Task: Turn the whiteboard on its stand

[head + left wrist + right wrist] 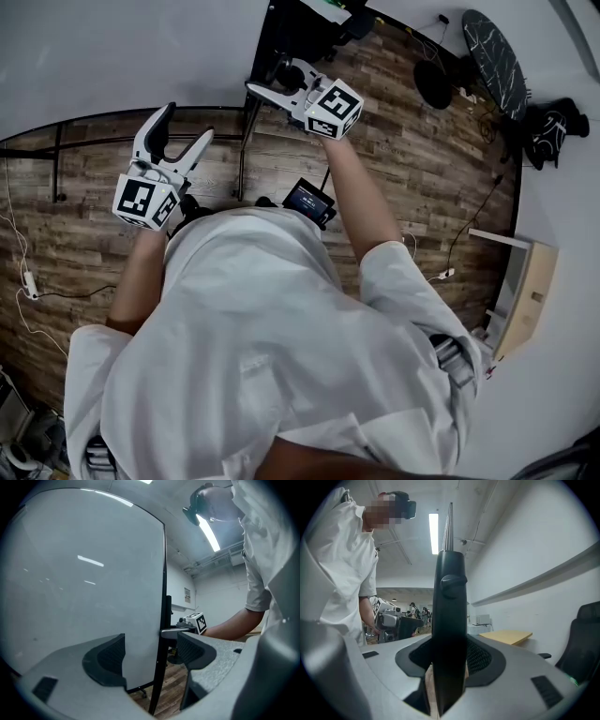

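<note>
- The whiteboard (84,573) stands vertical on its stand on the wooden floor (403,159), directly in front of the person. Its face fills the left gripper view.
- The right gripper (449,667) is clamped on the black stand upright (450,611) at the board's right side edge, and both pads press against it. A knob (451,584) sits on the upright above the grip. The thin board edge rises above the knob.
- Judged purpose: a grip at the side edge, far from the board's centre, gives good leverage for swinging the panel.
- The left gripper (186,127) is held near the lower part of the board face. Its jaws are spread, and the pads press on nothing. The board's edge shows in the gap between them.
- Judged purpose: the free gripper is positioned to steady or push the panel as it turns.
- The board face looks unrotated, so the turn appears not yet made.
</note>
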